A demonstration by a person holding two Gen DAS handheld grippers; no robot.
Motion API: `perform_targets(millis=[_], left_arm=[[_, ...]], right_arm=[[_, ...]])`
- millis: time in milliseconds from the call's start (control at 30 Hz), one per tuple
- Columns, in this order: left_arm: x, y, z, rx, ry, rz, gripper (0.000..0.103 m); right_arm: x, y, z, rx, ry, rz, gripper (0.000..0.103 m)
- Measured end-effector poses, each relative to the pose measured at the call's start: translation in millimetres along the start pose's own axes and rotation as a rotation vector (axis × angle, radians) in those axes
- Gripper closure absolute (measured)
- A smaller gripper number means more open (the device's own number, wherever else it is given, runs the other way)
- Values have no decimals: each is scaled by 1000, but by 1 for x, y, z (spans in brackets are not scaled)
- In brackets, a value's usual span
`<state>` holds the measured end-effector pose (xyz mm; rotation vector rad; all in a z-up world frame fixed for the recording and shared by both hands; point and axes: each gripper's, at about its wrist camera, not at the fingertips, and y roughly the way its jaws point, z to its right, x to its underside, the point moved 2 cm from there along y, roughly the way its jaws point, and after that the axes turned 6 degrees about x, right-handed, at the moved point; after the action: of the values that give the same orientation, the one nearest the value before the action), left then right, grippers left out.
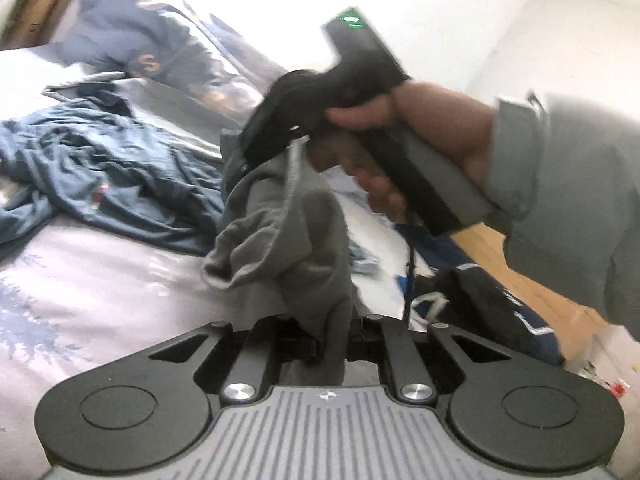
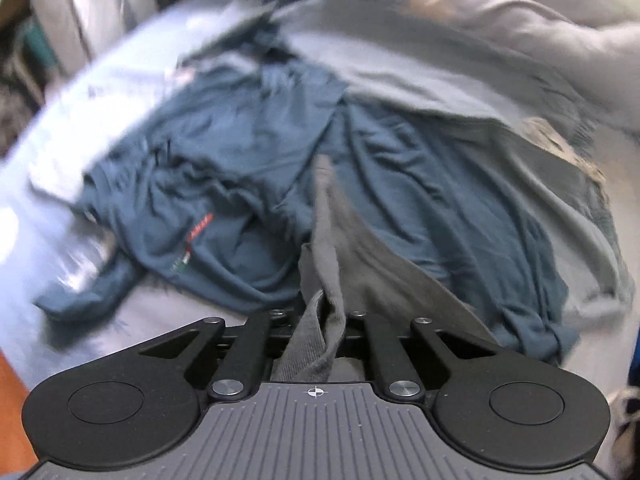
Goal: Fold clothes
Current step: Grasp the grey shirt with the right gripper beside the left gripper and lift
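Both hand-held grippers, left (image 1: 332, 340) and right (image 2: 326, 328), are clamped on the grey garment (image 1: 288, 232), apparently stretched between them above the bed (image 1: 100, 280).

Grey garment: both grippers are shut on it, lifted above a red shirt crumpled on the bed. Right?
One detail is off. The shirt crumpled on the bed is dark teal-blue, not red, as the right wrist view shows. Both the left gripper and the right gripper are shut on the grey garment.

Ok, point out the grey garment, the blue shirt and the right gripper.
grey garment (image 1: 288, 224): left wrist view, bunched middle.
blue shirt (image 2: 248, 152): right wrist view, crumpled body.
right gripper (image 1: 256, 140): left wrist view, black fingers.
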<state>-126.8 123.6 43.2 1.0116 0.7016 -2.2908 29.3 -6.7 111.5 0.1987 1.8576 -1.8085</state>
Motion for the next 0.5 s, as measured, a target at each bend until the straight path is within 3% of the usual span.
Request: perform_targets(millis=[300,500], left_arm=[[14,6,41,159,153,-88,89],[45,29,63,187,254,-232,88]], right_arm=[[90,-82,106,-26,224,169,95],[180,-72,167,-32,389,185,95]])
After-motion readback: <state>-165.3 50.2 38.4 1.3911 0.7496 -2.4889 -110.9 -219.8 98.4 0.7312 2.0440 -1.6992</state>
